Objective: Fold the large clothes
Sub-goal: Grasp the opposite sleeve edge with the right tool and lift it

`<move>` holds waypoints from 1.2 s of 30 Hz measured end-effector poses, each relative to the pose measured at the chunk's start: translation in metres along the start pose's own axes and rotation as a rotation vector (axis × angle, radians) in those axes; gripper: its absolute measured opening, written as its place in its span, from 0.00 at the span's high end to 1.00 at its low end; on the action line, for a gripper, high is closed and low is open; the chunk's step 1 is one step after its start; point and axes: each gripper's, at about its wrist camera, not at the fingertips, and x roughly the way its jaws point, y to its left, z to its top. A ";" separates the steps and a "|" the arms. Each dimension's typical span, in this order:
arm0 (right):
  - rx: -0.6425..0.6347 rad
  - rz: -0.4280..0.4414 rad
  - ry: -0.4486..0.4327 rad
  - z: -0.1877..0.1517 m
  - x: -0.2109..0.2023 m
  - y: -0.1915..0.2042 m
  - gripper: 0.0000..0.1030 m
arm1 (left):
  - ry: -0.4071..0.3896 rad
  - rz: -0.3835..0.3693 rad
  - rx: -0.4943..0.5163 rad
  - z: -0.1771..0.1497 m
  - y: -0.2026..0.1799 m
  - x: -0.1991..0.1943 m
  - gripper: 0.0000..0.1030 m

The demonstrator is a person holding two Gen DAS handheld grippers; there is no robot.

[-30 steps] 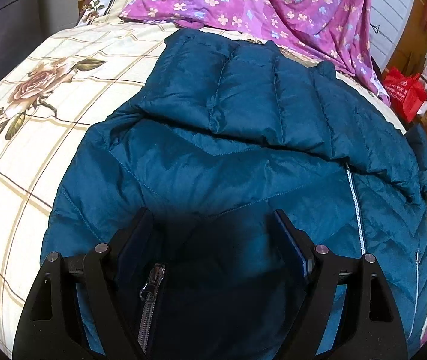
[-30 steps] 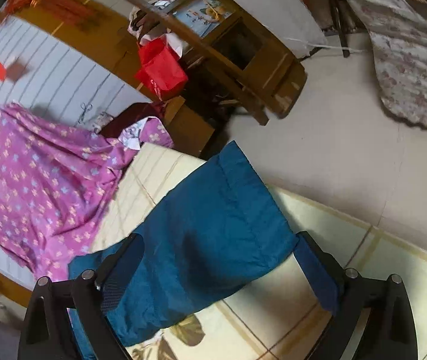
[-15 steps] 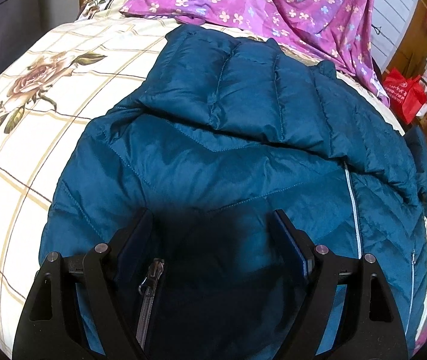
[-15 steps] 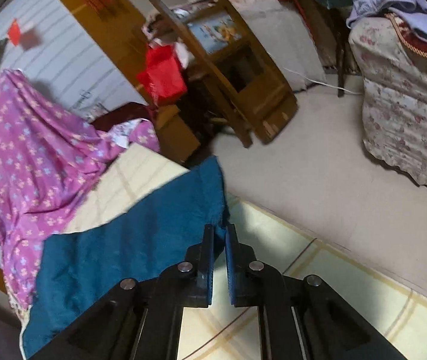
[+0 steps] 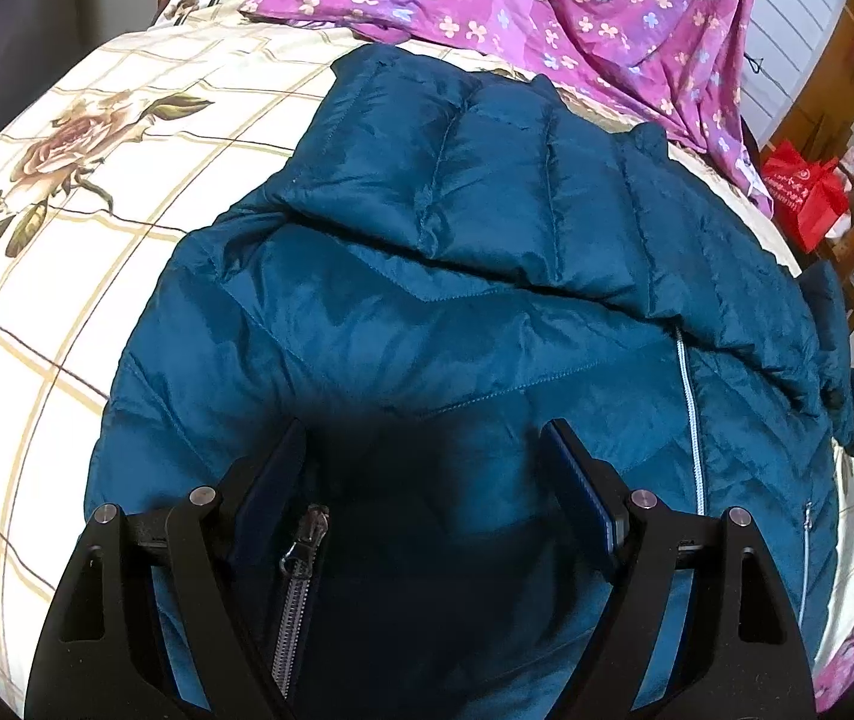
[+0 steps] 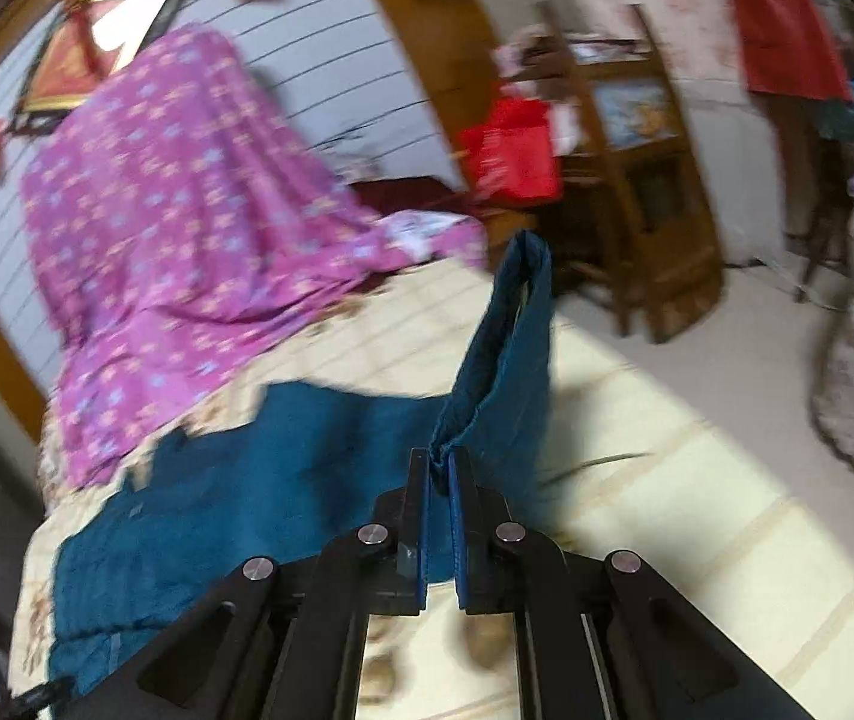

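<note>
On the bed [image 5: 54,312], a teal quilted jacket [image 5: 457,312] lies spread over a cream floral sheet, its silver zipper [image 5: 691,414] visible only from the left wrist. That view's left claw [image 5: 427,450] hovers released above the fabric. Only the right wrist view shows the right claw [image 6: 439,468] clenched on the jacket's lifted sleeve [image 6: 505,360]. White print on a red bag [image 5: 805,198] is unreadable.

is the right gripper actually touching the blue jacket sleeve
Touching. In the right wrist view the right gripper has its jaws shut on a fold of the sleeve, which rises from between the pads above the bedsheet.
</note>
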 end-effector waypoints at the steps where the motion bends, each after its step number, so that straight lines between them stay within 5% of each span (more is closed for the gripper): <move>1: -0.013 0.020 0.006 -0.005 0.005 0.012 0.95 | 0.000 -0.005 -0.004 0.001 0.001 -0.001 0.22; 12: -0.195 0.280 0.138 -0.104 0.071 0.181 0.97 | -0.011 -0.017 -0.021 0.010 0.009 -0.009 0.22; 17: -0.230 -0.016 0.051 -0.101 0.065 0.163 0.96 | 0.001 -0.023 -0.031 0.012 0.011 -0.008 0.22; 19: -0.253 -0.100 0.081 -0.098 0.062 0.136 0.91 | 0.009 -0.029 -0.033 0.011 0.011 -0.007 0.22; 23: -0.277 -0.246 0.078 -0.103 0.039 0.075 0.41 | 0.026 -0.037 -0.034 0.007 0.007 -0.005 0.22; 24: -0.276 -0.259 0.066 -0.103 0.034 0.064 0.35 | 0.029 -0.035 -0.029 0.006 0.005 -0.004 0.22; 29: -0.362 -0.262 0.141 -0.082 0.056 0.053 0.34 | 0.037 -0.026 -0.009 0.004 0.000 0.001 0.22; 36: -0.496 -0.453 0.157 -0.059 0.111 0.051 0.34 | 0.036 -0.009 -0.007 0.008 0.004 0.005 0.22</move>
